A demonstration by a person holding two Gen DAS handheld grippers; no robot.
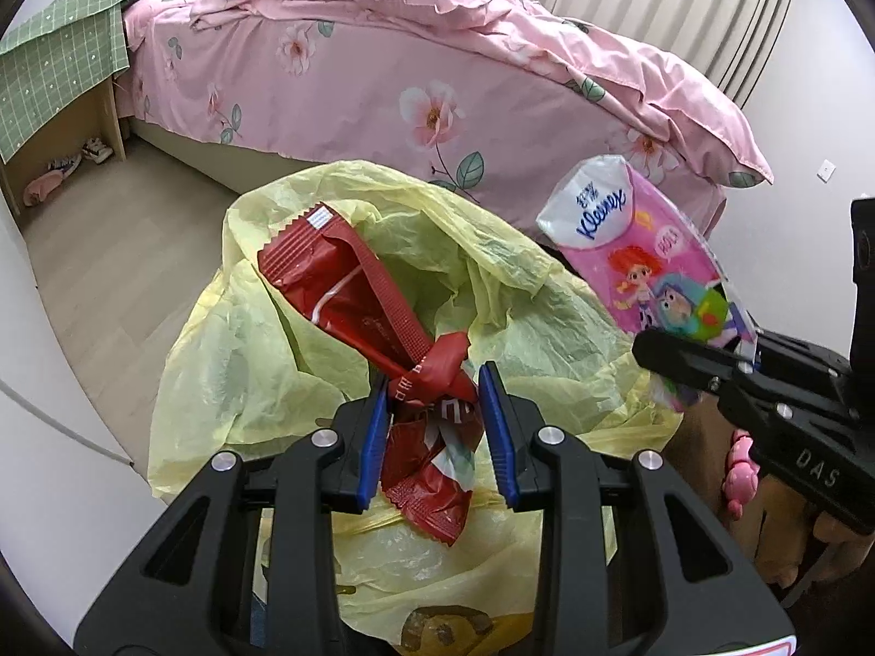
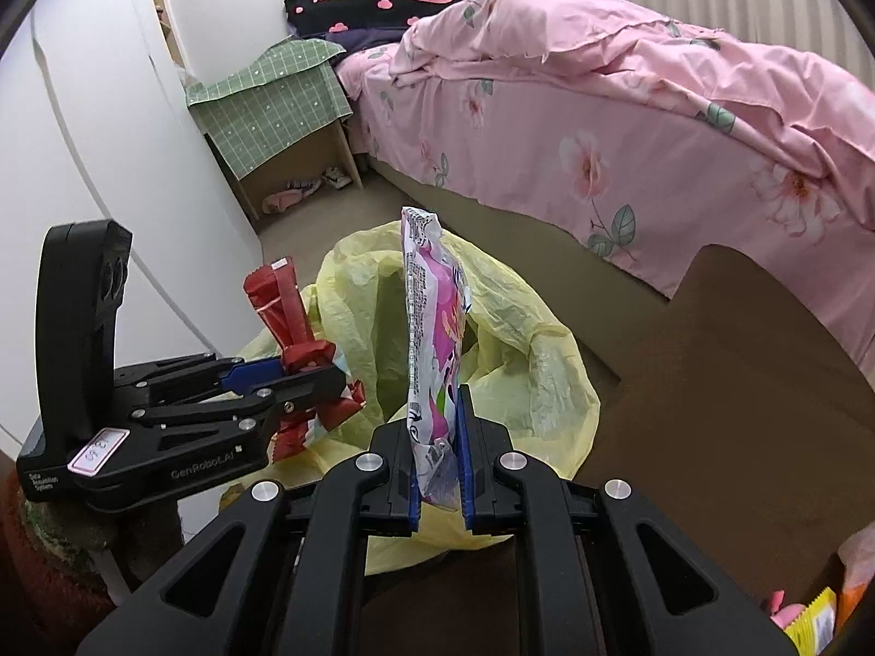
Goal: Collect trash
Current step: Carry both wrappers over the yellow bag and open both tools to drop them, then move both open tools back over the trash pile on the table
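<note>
Yellow trash bag point(image 1: 273, 361) gapes open on the floor beside the bed point(image 1: 350, 71). Above its mouth, left gripper point(image 1: 435, 399) pinches a red wrapper point(image 1: 361, 295) — right gripper point(image 2: 437, 437) clamps a pink Kleenex tissue pack point(image 2: 432, 317) upright.

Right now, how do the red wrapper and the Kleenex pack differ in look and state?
The red wrapper is crumpled and twisted; the Kleenex pack is smoother and flat. The wrapper is plain red, the pack pink and white with cartoon figures. Both are held in tongs above the yellow bag.
</note>
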